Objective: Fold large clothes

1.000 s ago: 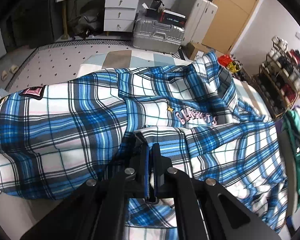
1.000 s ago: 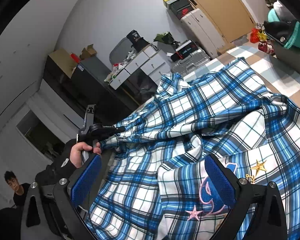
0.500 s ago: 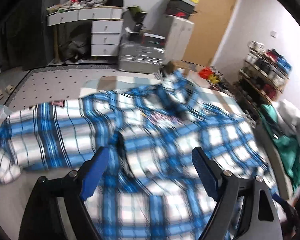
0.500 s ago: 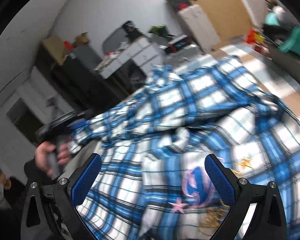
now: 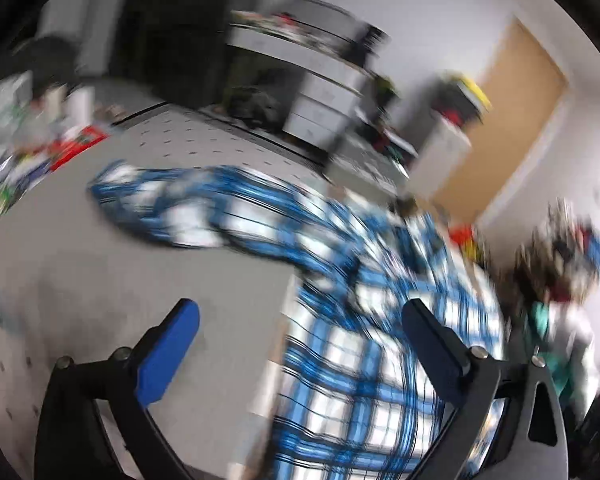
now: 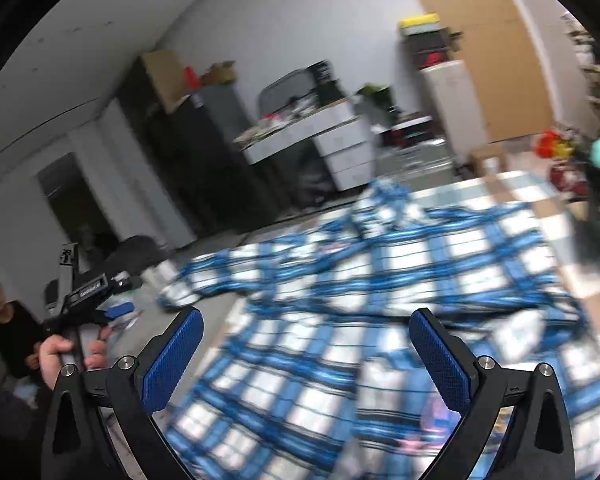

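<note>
The blue-and-white plaid shirt (image 5: 352, 320) lay spread over the checked bed (image 6: 548, 216), blurred in both wrist views. In the left wrist view it ran from about five o'clock up toward ten o'clock, where one long sleeve (image 5: 160, 204) stretched out over the grey dotted floor (image 5: 100, 272). The left gripper (image 5: 300, 320) was in the act of opening, its blue-padded fingers (image 5: 164, 360) already far apart — no cloth was pinched between them, though the shirt showed behind the gap and behind the finger at three o'clock. The finger at nine o'clock stood over bare grey floor.

In the right wrist view the shirt filled the lower middle of the frame, its collar end (image 6: 384, 204) at about twelve o'clock and a pink embroidered patch (image 6: 432, 416) showing low near five o'clock. The right gripper (image 6: 304, 328) hung above the fabric with its blue textured pads (image 6: 172, 360) spread wide and nothing clamped between them. At nine o'clock a hand (image 6: 60, 356) gripped the handle of the other black gripper tool (image 6: 80, 296), held off the bed's edge. Behind it, at the far left, a person in dark clothing (image 6: 8, 332) sat low. A white drawer unit (image 6: 340, 148) and a tan wooden door (image 6: 488, 52) stood against the back wall — all soft with motion blur.
</note>
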Motion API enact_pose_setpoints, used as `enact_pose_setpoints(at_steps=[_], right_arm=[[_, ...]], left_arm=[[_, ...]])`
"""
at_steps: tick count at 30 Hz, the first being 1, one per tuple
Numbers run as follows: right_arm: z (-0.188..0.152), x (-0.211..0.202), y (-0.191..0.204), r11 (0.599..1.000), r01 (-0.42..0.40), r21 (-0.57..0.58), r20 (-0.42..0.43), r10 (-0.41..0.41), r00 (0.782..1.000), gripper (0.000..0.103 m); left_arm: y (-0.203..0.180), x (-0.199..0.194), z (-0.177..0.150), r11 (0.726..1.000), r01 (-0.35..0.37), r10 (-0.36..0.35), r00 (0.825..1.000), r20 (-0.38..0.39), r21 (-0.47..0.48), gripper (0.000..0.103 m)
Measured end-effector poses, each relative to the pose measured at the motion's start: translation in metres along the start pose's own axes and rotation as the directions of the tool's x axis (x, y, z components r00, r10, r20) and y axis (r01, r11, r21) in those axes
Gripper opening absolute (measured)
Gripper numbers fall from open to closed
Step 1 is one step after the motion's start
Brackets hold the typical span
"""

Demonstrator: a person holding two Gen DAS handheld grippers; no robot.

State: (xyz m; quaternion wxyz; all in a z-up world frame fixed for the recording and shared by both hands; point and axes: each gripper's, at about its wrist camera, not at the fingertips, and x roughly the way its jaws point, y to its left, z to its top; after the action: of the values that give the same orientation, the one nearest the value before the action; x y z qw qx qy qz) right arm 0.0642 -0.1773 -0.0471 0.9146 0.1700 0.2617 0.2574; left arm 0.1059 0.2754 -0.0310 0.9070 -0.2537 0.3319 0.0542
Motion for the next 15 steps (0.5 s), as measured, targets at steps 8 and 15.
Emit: enact_pose_setpoints(at_steps=[8,15], right_arm=[[-0.023,0.062,0.062,0.989,-0.124,-0.079,-0.136,0.113,0.984,0.103],[-0.049,0.09,0.074,0.988,-0.126,-0.09,-0.214,0.105,0.971,0.103]], left_arm=[[0.129,0.038,0.074,0.957,-0.129,0.134,0.991,0.0,-0.259,0.102],[0.187,0.117,0.088,0.894,-0.09,0.027,0.988,-0.149,-0.438,0.102]])
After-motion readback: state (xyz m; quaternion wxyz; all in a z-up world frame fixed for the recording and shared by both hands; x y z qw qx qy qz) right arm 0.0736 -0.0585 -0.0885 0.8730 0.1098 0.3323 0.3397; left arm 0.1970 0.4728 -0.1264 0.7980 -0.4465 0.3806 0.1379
